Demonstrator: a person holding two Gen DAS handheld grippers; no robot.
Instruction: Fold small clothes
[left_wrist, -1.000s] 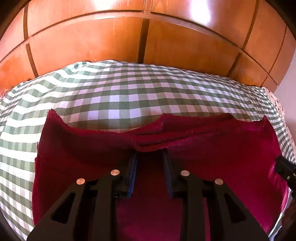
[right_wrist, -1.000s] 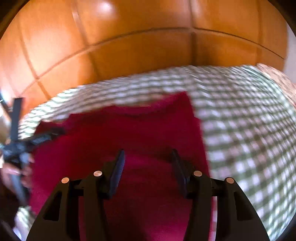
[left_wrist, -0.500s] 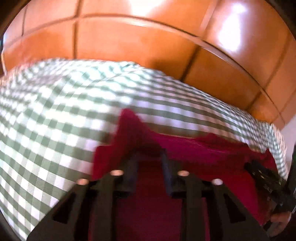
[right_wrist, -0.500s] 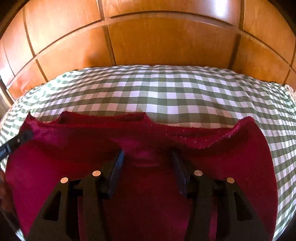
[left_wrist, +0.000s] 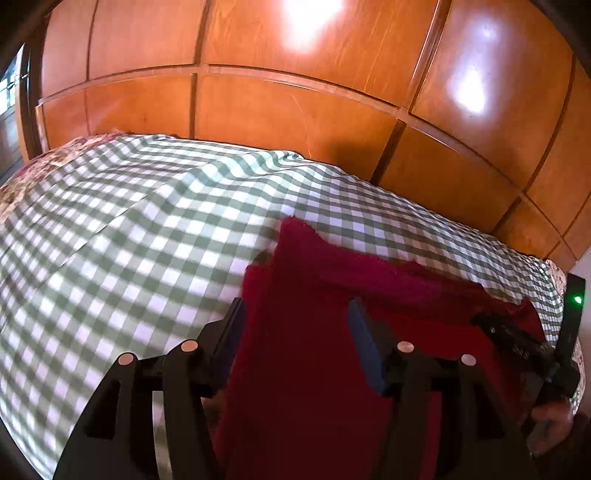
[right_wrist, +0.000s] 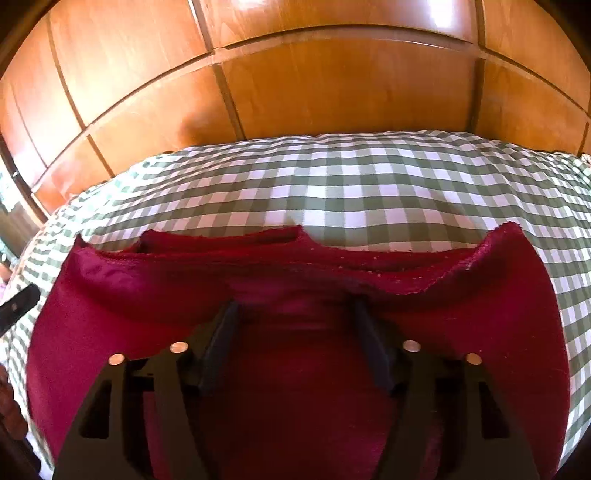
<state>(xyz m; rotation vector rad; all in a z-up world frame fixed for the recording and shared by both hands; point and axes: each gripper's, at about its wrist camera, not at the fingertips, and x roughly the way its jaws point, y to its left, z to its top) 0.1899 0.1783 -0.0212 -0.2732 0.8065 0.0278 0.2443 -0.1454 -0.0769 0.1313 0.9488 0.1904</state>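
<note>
Dark red cloth: thick terry-like weave, matt, fuzzy nap with rough frayed edges and pale lint specks along the far hem. Checked sheet on the bed: smooth woven cotton-type fabric, green/white gingham, slight sheen, a few soft creases. Wood panels behind: varnished, glossy, bright window glare, visible grain. Left gripper and right gripper: matt black plastic bodies, small bare-metal pins; finger pads probably rubber, too dark to confirm.

red cloth on checked bed
</note>
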